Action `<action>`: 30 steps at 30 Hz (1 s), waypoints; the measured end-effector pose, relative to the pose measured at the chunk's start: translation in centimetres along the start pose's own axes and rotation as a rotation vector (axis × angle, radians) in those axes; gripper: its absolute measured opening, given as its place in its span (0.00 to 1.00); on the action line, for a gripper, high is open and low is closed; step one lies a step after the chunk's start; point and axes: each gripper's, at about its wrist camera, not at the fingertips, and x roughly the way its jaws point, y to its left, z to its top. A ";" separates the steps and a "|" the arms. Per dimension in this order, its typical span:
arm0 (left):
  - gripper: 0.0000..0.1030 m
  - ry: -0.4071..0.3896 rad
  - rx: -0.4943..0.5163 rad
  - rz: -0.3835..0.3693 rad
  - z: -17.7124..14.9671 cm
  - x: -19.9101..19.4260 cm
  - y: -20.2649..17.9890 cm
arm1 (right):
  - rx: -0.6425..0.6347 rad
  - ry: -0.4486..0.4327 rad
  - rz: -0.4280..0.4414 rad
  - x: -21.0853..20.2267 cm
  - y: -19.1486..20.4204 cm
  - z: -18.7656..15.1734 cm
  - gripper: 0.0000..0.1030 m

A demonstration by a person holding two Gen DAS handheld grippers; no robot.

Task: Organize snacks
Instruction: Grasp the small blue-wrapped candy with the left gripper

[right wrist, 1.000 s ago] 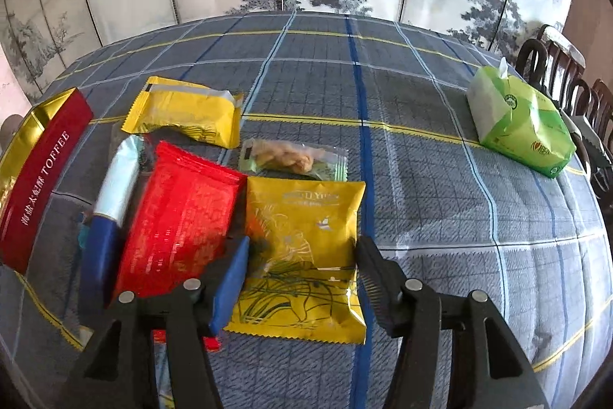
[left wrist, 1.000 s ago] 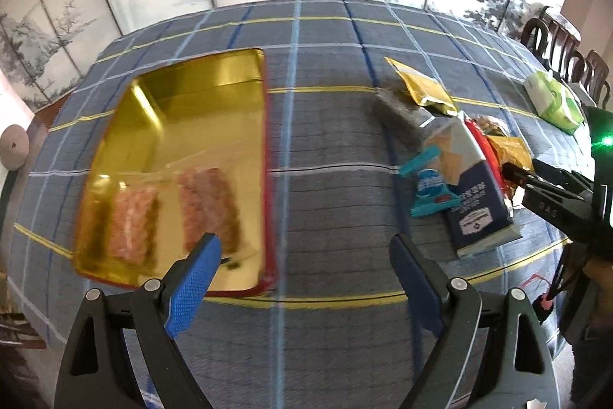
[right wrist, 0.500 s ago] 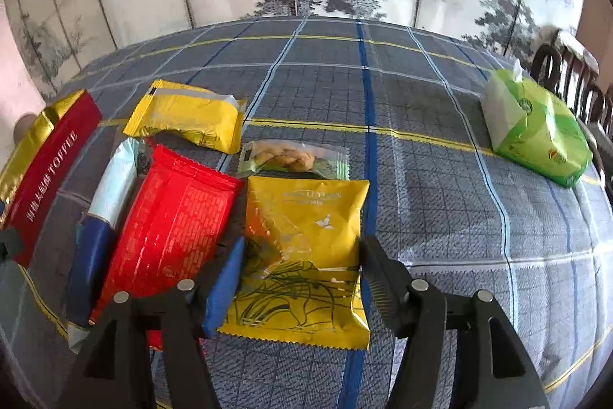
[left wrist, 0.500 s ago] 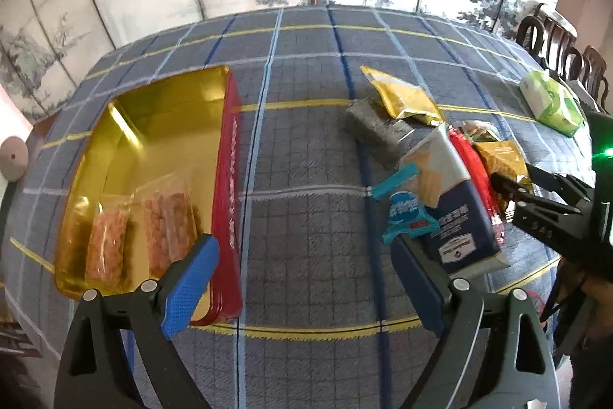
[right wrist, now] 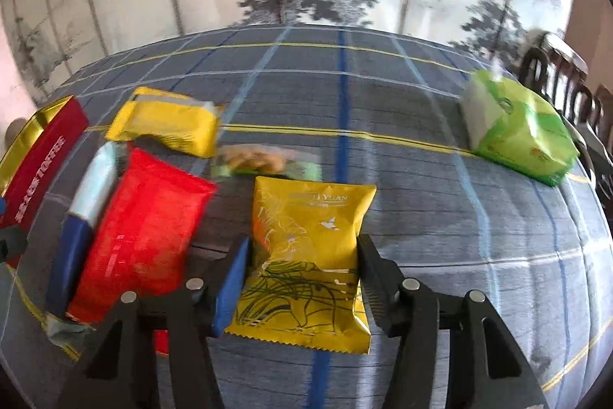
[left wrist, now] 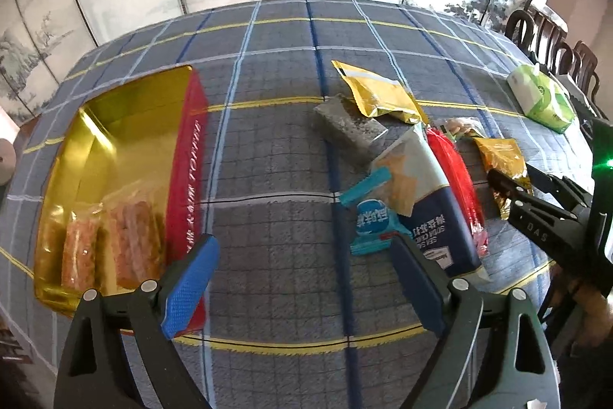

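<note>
The right claw (right wrist: pixel 302 275) straddled the yellow foil snack packet with a bird and grass print (right wrist: pixel 306 252), its fingers apart on either side of the packet's lower half and seemingly not yet pinching it; the packet looked to be lying flat on the plaid grey-blue cloth of the bench (right wrist: pixel 421 102). That placement suggested the packet was the next piece to be taken up. Just left of it lay a red foil packet (right wrist: pixel 141 236) beside a navy and white cracker bag (right wrist: pixel 76 225), with a yellow wrapped bar (right wrist: pixel 168 125) and a small clear bag of biscuits (right wrist: pixel 256 160) beyond. A green tissue pack (right wrist: pixel 517 137) sat well apart at the right.

The left claw (left wrist: pixel 302 282) hung open and empty above bare cloth, between the loose snacks and the gold-lined red toffee tin (left wrist: pixel 122 148). Two clear packets of reddish snacks (left wrist: pixel 107 244) already lay in the tin, so it probably served as the collecting place.
</note>
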 end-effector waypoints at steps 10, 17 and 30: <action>0.74 0.040 -0.037 -0.070 0.6 1.0 -0.8 | 0.070 0.003 -0.056 0.2 -3.2 0.2 0.55; 0.48 0.077 -0.044 -0.143 1.3 2.6 -1.8 | 0.074 0.003 -0.051 0.3 -3.4 0.2 0.55; 0.28 0.082 -0.045 -0.204 1.2 4.2 -1.8 | 0.074 0.003 -0.048 0.3 -3.2 0.1 0.56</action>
